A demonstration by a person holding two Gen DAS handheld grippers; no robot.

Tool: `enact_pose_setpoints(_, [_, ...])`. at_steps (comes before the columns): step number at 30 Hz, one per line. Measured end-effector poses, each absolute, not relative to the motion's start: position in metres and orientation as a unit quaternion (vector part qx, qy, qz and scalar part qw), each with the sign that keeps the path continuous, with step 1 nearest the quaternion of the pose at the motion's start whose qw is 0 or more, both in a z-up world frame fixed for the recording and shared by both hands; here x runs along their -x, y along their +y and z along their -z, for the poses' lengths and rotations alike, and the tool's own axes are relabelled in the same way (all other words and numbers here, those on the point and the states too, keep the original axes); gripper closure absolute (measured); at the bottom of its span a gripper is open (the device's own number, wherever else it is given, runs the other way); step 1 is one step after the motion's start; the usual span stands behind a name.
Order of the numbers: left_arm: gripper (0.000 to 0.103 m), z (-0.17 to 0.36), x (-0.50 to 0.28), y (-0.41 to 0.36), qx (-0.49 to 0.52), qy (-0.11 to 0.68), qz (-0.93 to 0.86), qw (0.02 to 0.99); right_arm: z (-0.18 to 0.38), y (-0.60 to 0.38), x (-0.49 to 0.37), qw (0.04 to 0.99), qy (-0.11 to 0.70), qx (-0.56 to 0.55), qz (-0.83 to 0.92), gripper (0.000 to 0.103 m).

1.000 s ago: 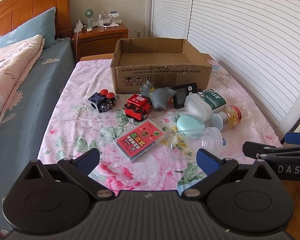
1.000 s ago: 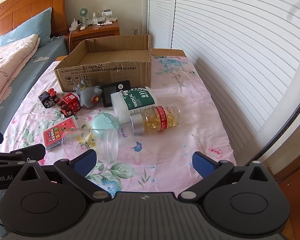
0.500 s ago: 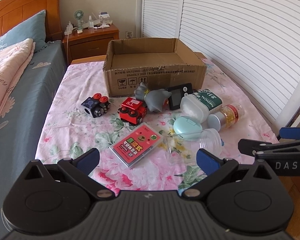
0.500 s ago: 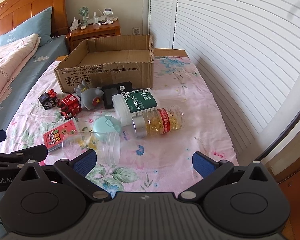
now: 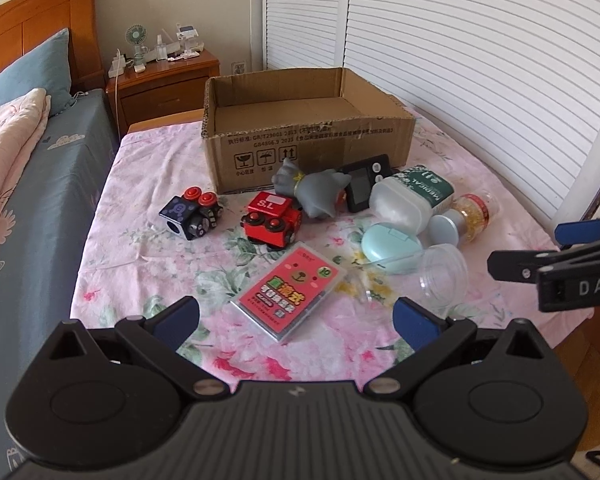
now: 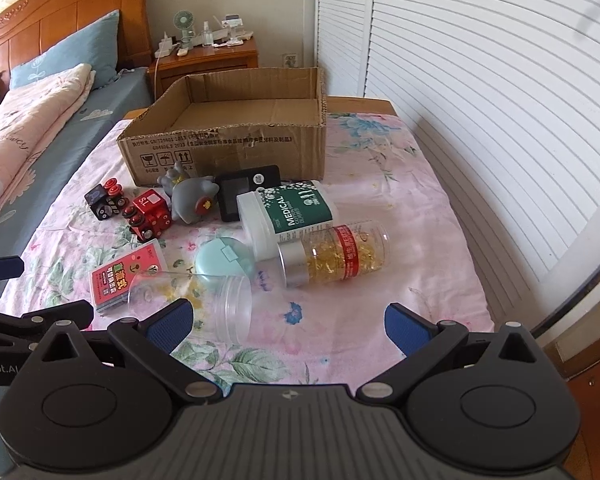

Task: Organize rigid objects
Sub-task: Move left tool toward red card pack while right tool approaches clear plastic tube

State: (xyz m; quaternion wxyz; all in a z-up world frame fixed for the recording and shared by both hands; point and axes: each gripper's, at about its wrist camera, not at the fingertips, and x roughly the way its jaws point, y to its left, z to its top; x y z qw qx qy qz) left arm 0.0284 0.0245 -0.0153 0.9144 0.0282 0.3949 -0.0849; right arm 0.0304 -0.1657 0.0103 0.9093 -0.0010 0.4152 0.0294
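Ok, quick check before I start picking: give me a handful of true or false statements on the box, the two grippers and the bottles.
1. The brown cardboard box has nothing in it that shows. True.
2. The left gripper is shut on the red card case. False: its jaws stand open and the case lies on the floral cloth.
3. The clear bottle of yellow capsules lies on its side. True.
4. The right gripper is open and holds nothing. True.
5. The grey toy figure sits inside the box. False: it lies on the cloth in front of the box.
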Motion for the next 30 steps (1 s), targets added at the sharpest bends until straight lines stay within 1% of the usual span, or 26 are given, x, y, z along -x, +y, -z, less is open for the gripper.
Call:
enact_pose_setpoints(8, [0.001,0.035,-0.042,0.044,-0.051,0.393,0.074,0.915,-0.003,-0.14,-0.045,0.906,0.417,0.029,-0.062,0.0])
enact_pose_setpoints(19, [0.001,0.062,-0.058,0.066,-0.037,0.426,0.063,0.902,0.017,-0.082,-0.073,0.896,0.424,0.093,-0.094,0.0])
enact_pose_setpoints(30, [0.001,0.077,-0.074,0.066,-0.01,0.445,0.095,0.89,0.029,-0.093,-0.074,0.889,0.444,0.091,-0.064,0.0])
